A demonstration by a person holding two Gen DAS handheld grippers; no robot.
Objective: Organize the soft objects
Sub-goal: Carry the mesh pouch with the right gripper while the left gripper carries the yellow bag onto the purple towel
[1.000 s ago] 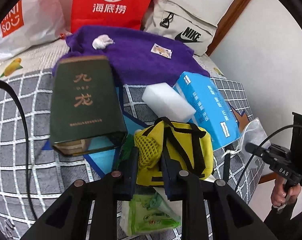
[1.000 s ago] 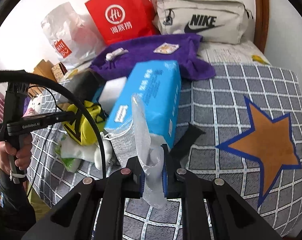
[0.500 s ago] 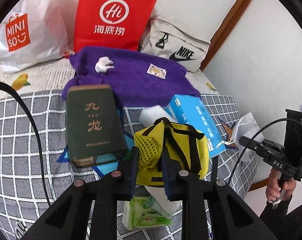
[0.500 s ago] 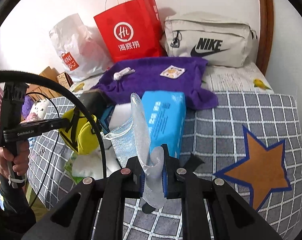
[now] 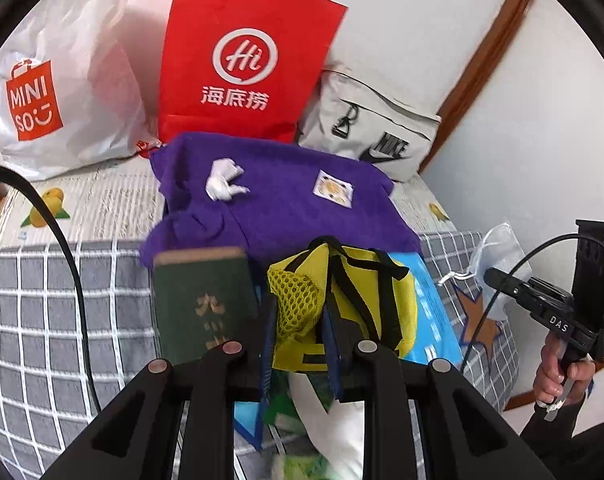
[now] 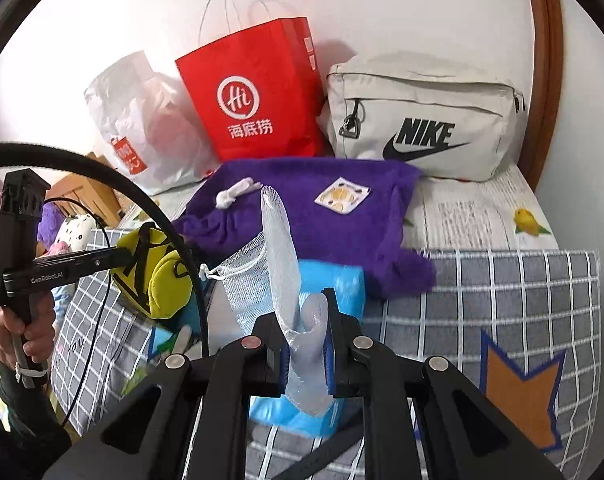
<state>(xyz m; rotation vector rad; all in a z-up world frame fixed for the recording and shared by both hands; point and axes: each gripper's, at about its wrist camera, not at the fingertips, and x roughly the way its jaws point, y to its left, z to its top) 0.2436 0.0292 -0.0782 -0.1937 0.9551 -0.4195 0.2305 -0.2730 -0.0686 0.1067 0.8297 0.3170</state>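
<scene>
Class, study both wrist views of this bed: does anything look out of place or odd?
Yes: a crumpled white scrap and a small square printed packet lie loose on the fuzzy purple towel, looking like stray litter.

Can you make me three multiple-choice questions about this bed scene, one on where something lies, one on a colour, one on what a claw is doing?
1. Where does the small white crumpled piece lie?
A. on the purple towel
B. on the Nike bag
C. on the green book

2. What colour is the paper bag with the Hi logo?
A. blue
B. red
C. yellow

3. What is the state of the right claw?
A. wide open and empty
B. shut on a book
C. shut on a white mesh bag

Answers:
1. A, the piece rests on the purple towel, left of the small square packet.
2. B, it stands red against the wall beside the beige Nike bag.
3. C, the white mesh bag is pinched between the fingers, hanging above the blue tissue pack.
</scene>
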